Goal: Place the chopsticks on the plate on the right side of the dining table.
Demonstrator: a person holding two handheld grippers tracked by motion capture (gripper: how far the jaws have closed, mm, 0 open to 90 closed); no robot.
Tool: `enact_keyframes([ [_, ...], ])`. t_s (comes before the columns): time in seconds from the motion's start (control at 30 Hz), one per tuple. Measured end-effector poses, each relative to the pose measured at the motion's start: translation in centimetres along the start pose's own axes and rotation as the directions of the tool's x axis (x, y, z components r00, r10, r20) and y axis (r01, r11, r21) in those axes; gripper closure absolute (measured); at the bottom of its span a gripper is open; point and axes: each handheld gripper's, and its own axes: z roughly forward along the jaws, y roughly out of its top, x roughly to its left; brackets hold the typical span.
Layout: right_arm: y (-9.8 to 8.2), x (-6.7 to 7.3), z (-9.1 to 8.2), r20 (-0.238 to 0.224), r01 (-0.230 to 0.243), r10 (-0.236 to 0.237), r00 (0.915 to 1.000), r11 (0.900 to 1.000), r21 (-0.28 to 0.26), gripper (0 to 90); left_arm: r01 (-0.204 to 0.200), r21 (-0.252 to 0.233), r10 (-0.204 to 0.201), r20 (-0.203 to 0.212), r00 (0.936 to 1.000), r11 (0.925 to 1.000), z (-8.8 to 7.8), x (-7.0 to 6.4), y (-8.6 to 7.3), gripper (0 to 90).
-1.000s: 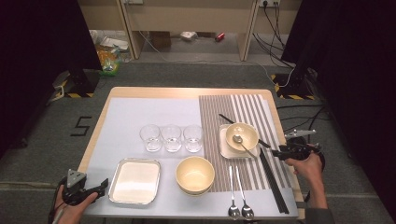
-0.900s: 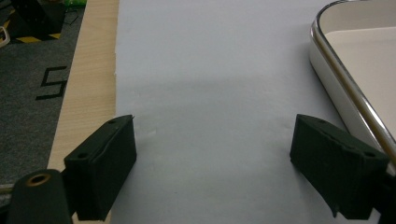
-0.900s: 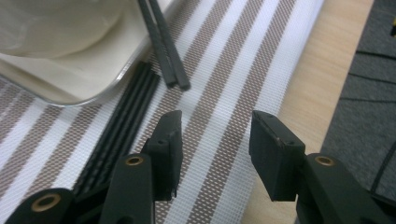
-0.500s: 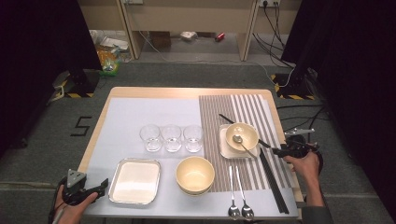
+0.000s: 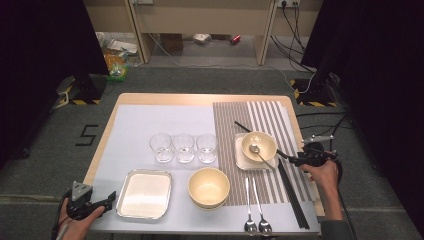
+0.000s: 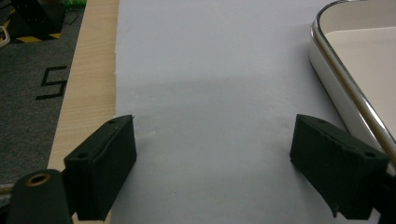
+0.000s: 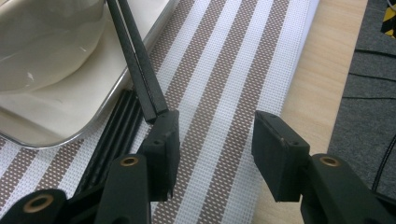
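Note:
My right gripper [image 5: 296, 161] hovers low over the striped placemat [image 7: 219, 79] at the table's right edge, open, nothing between its jaws [image 7: 215, 135]. Its left jaw sits right at the near end of a black chopstick pair [image 7: 137, 65] that leans across the small square tray [image 7: 70, 121] holding a pale bowl [image 5: 262, 142] with a spoon [image 5: 256, 149]. A second chopstick pair [image 7: 114, 135] lies flat on the mat beside it. My left gripper [image 5: 107, 201] rests at the table's front left corner, open over the white mat [image 6: 215, 154], just left of the metal tray [image 6: 345, 88].
Three glasses [image 5: 183, 147] stand in a row mid-table. A yellow bowl [image 5: 209, 186] sits at the front centre, with two spoons [image 5: 255, 220] lying to its right. The table edge [image 7: 322, 70] runs just right of my right gripper.
My right gripper has edged slightly left toward the end of the leaning chopsticks. The left gripper has not moved.

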Motion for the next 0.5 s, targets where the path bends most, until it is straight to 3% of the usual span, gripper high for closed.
enact_keyframes([
  [0.33,0.2,0.1,-0.6,0.007,0.001,-0.001,1.0000,1.000,-0.008,50.5,0.001,-0.001,-0.001,0.000,1.0000,1.0000,0.0,0.0,0.0,13.4],
  [0.5,0.3,0.6,-1.0,0.010,0.013,-0.013,0.9999,1.000,0.016,51.1,-0.002,0.001,0.002,-0.001,1.0000,1.0000,0.0,0.0,0.0,13.4],
])
